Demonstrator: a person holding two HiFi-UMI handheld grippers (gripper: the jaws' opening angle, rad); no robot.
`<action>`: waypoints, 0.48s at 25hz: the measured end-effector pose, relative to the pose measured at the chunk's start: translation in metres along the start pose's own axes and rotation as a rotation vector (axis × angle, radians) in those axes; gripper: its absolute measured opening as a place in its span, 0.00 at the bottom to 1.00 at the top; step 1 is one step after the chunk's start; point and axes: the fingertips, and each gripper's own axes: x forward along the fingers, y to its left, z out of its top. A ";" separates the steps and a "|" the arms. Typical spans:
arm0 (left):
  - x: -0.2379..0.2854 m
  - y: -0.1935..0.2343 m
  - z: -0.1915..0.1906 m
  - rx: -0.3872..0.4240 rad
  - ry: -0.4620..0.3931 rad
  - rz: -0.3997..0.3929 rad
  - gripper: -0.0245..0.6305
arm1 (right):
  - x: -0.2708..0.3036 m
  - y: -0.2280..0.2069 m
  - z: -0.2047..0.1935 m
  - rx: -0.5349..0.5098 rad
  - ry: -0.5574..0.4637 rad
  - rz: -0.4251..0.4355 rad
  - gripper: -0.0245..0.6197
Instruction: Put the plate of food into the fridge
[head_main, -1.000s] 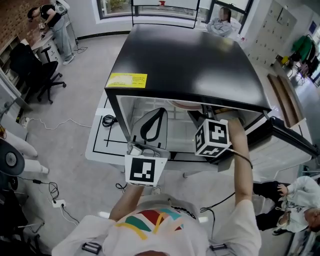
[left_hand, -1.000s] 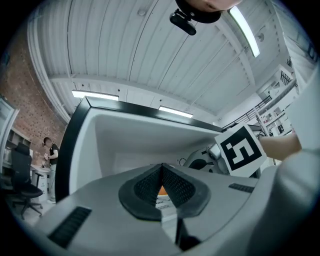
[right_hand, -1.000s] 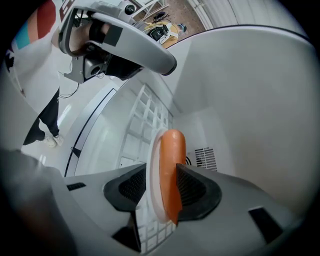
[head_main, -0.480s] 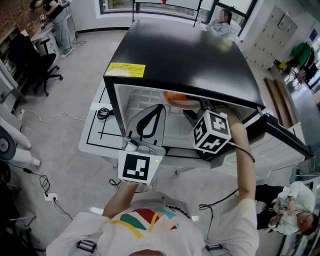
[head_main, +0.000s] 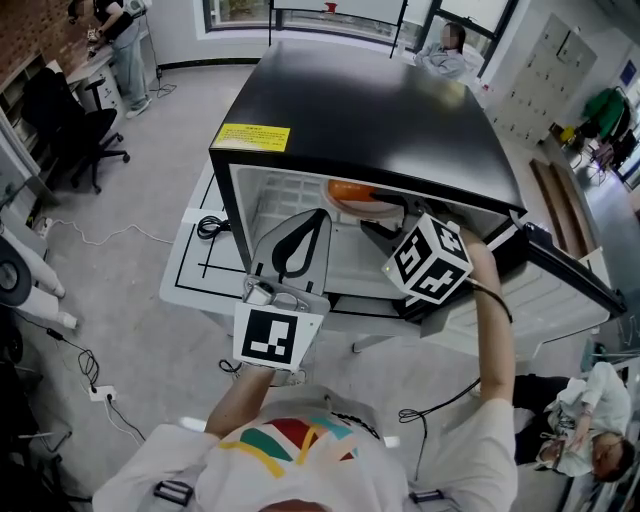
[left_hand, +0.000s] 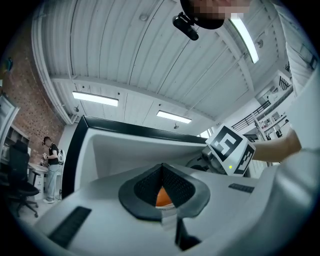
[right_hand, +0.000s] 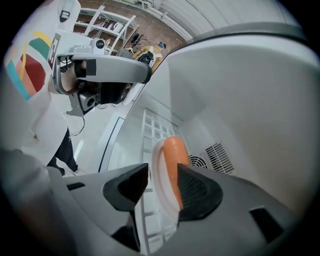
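Fridge (head_main: 380, 110) shelf (right_hand: 150, 125) is holding plate (right_hand: 160, 165); right gripper (right_hand: 162, 187) fingers (right_hand: 197, 190) have just been opening, rim loose between them. Left gripper (left_hand: 161, 172), 7 o'clock, is hanging clenched, empty. Judging: backing straight toward 6 o'clock avoids snagging.

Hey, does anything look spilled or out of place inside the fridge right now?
Nothing stands out. The plate appears to sit on the fridge's wire shelf with the orange food on it, nothing spilled. The right gripper's jaws have just been opening, with the plate rim between them.

text: none legible | yellow label (head_main: 253, 137) on fridge top (head_main: 370, 110): print too small to read
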 end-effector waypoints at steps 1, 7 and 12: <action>0.000 0.000 0.000 0.001 0.000 0.000 0.05 | -0.001 0.000 0.001 0.011 -0.013 -0.014 0.28; 0.000 0.001 -0.002 0.011 0.008 0.003 0.05 | -0.010 -0.004 -0.001 0.038 -0.073 -0.184 0.28; 0.003 0.001 -0.004 0.010 0.011 0.001 0.05 | -0.039 -0.017 0.013 0.265 -0.264 -0.342 0.23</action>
